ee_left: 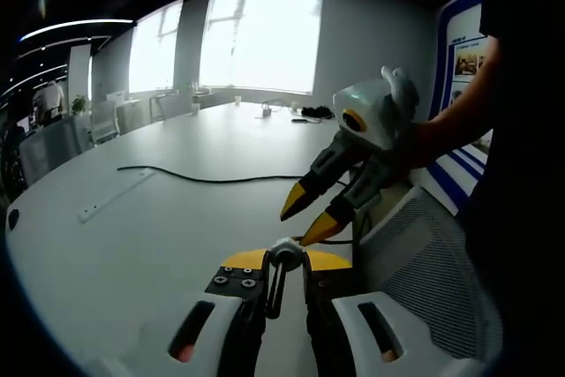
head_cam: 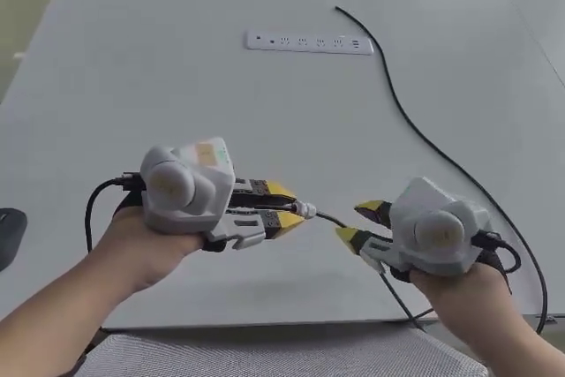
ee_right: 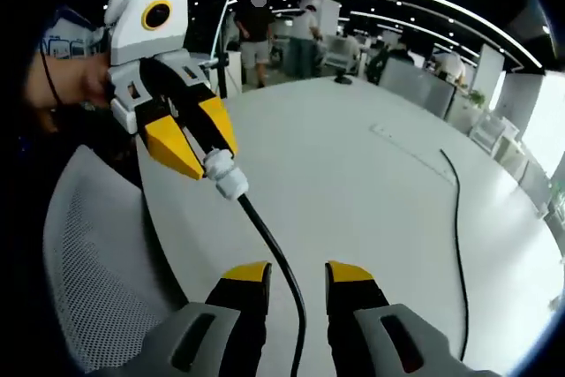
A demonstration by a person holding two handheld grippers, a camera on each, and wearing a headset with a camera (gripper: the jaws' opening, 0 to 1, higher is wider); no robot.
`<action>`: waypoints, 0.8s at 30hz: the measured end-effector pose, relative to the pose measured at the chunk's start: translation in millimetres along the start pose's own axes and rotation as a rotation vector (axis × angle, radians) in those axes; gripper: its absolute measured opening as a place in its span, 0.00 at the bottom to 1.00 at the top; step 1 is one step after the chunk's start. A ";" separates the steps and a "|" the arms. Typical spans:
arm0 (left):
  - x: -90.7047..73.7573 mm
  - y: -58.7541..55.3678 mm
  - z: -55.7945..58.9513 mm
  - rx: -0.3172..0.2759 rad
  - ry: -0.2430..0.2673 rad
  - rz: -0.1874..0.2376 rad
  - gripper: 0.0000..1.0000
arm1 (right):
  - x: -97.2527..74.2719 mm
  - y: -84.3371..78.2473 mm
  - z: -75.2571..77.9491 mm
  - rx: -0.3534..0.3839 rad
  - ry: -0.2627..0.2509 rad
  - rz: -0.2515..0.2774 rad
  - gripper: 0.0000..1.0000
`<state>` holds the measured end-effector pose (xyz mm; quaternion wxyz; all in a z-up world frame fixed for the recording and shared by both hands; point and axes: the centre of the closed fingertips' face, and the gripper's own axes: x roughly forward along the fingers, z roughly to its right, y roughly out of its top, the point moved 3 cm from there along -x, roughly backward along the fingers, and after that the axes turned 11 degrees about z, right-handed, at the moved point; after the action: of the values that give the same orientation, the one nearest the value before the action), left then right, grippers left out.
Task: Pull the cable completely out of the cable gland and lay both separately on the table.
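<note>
A small white cable gland (head_cam: 305,210) sits between the yellow tips of my left gripper (head_cam: 287,207), which is shut on it. A thin black cable (head_cam: 328,217) leaves the gland and runs right, passing between the jaws of my right gripper (head_cam: 360,222), which stands open around it without pinching. Past those jaws the cable drops over the table's near edge. In the left gripper view the gland (ee_left: 287,253) is clamped in the left gripper (ee_left: 285,260). In the right gripper view the cable (ee_right: 281,267) runs between the spread jaws of the right gripper (ee_right: 296,273) up to the gland (ee_right: 225,172).
A white power strip (head_cam: 309,42) lies far back on the grey table (head_cam: 177,86), its black cord (head_cam: 424,143) sweeping right toward the near edge. A mesh chair seat (head_cam: 265,355) sits below the table edge. A dark object (head_cam: 9,236) is at the left.
</note>
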<state>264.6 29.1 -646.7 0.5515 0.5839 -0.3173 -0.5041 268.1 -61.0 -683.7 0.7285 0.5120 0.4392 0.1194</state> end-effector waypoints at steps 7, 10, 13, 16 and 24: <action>-0.5 0.6 1.1 -0.004 0.003 0.001 0.16 | 7.5 19.5 -14.3 -0.092 0.060 0.043 0.19; -0.6 1.3 1.8 -0.003 0.004 0.002 0.16 | 9.5 22.1 -17.0 -0.125 0.076 0.046 0.16; -0.6 1.5 2.7 -0.005 0.004 0.001 0.16 | 10.7 24.4 -18.5 -0.144 0.089 0.051 0.13; -0.1 1.3 3.1 -0.007 0.003 0.000 0.16 | 12.5 26.9 -22.0 -0.162 0.102 0.059 0.10; 0.0 1.5 2.8 -0.011 0.004 0.000 0.15 | 15.0 26.3 -26.0 -0.194 0.120 0.058 0.05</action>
<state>262.2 27.9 -644.9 0.5554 0.5821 -0.3135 -0.5044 264.3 -23.3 -671.3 0.7433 0.4435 0.4533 0.2128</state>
